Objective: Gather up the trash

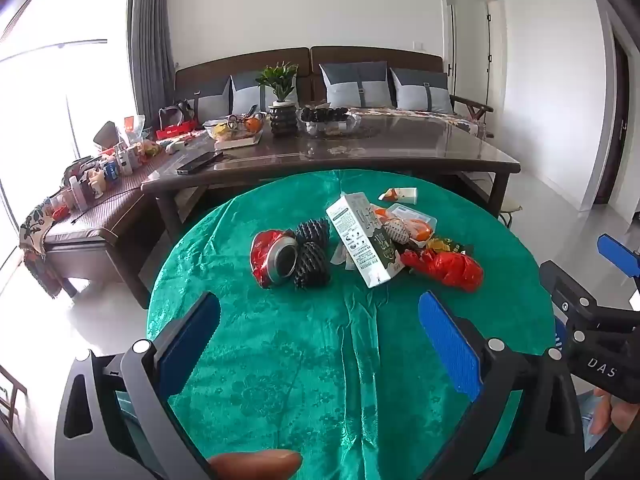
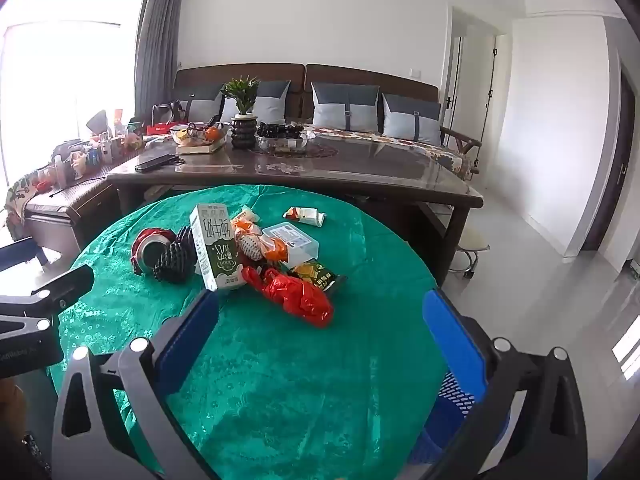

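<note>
A pile of trash lies on the round table's green cloth (image 1: 280, 360). It holds a crushed red can (image 1: 274, 258), black foam nets (image 1: 312, 256), a white and green milk carton (image 1: 360, 236), a red plastic bag (image 1: 452, 266), a clear plastic box (image 2: 294, 242) and a green snack packet (image 2: 318, 276). A small wrapper (image 1: 400, 195) lies apart at the far side. My left gripper (image 1: 320, 312) hovers open, short of the can and the carton. My right gripper (image 2: 322, 306) is open too, with the red bag (image 2: 300, 294) just ahead of its fingertips. Neither holds anything.
A blue perforated basket (image 2: 454, 398) stands low beside the table's near right edge. Behind the round table is a long dark coffee table (image 1: 400, 148) with bowls, a potted plant (image 1: 282, 98) and a phone. A sofa with cushions lines the wall, and a cluttered bench (image 1: 92, 200) is at left.
</note>
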